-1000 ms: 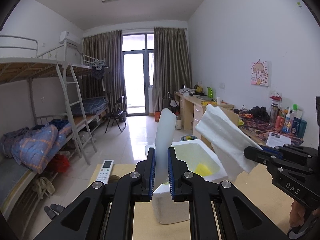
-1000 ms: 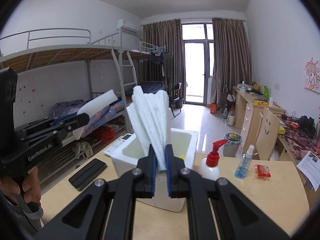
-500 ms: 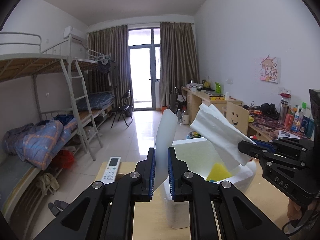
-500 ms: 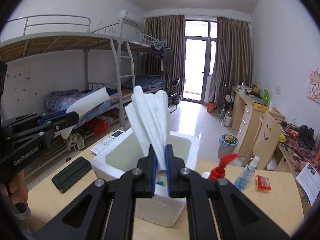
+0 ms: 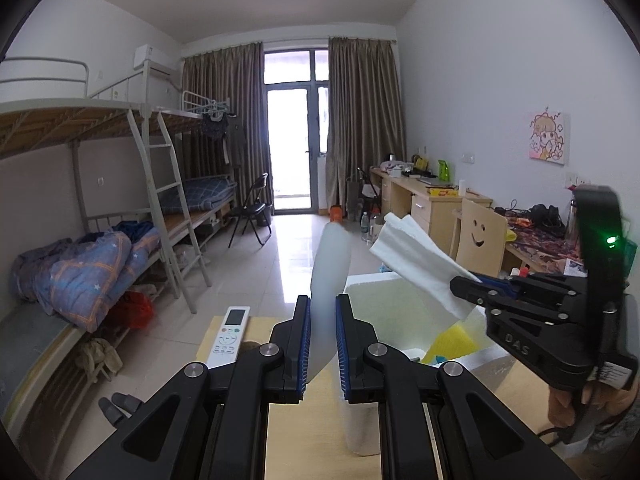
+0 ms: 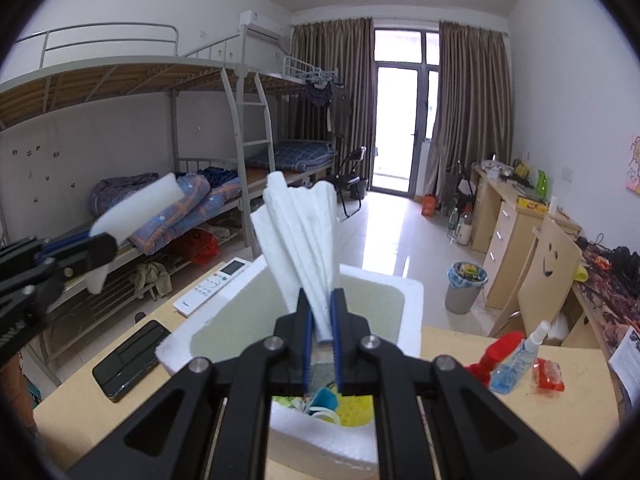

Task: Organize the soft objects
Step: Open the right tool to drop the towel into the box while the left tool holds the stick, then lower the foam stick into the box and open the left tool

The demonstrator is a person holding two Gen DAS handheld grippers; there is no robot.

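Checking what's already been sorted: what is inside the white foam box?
Inside the foam box lie a yellow sponge and a blue-and-white item. The right gripper, holding folded white cloth, covers the rest.

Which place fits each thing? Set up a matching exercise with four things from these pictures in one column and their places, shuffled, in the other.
Things:
1. foam strip
2. folded cloth
3. phone
4. spray bottle

Places:
A. table, right of foam box
B. right gripper
C. table, left of foam box
D. left gripper

Pairs: 1-D, 2-B, 3-C, 4-A
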